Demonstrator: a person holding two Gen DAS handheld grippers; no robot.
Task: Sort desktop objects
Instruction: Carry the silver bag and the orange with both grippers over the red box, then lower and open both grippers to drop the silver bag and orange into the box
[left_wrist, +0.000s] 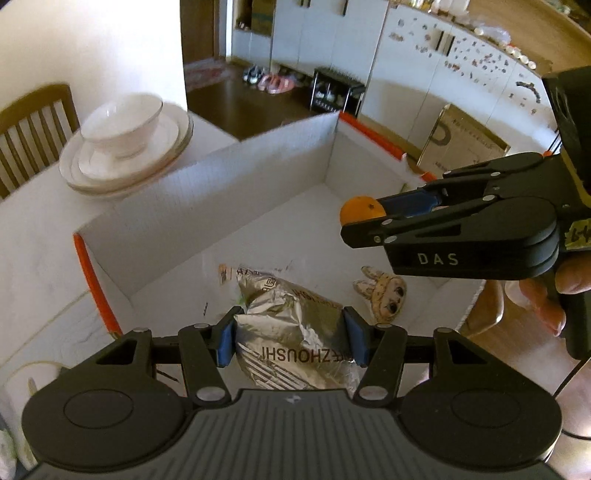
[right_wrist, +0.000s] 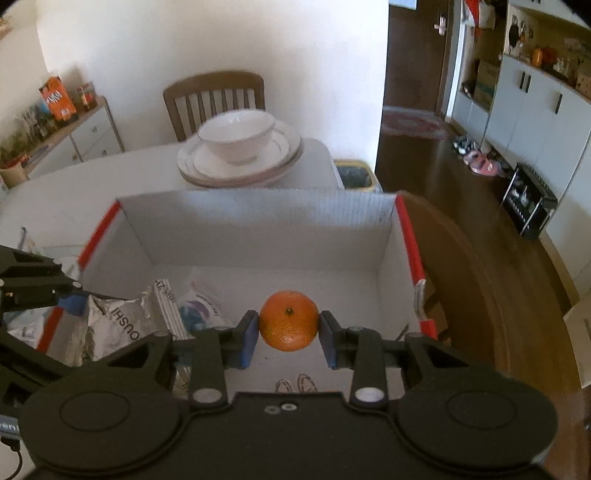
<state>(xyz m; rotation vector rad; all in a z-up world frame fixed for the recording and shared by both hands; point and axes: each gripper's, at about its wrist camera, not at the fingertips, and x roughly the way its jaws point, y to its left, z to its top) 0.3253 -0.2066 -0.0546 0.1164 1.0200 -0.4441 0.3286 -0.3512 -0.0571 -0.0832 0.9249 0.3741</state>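
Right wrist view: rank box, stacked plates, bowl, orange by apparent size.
1. White cardboard box, by far the largest.
2. Stacked plates.
3. Bowl.
4. Orange, smallest, though it sits nearest the camera, in the right gripper, so it looks inflated.

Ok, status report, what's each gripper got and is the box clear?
Left gripper shut on foil bag, over the box. Right gripper shut on orange, over the box. A bunny toy already inside; nothing blocking.
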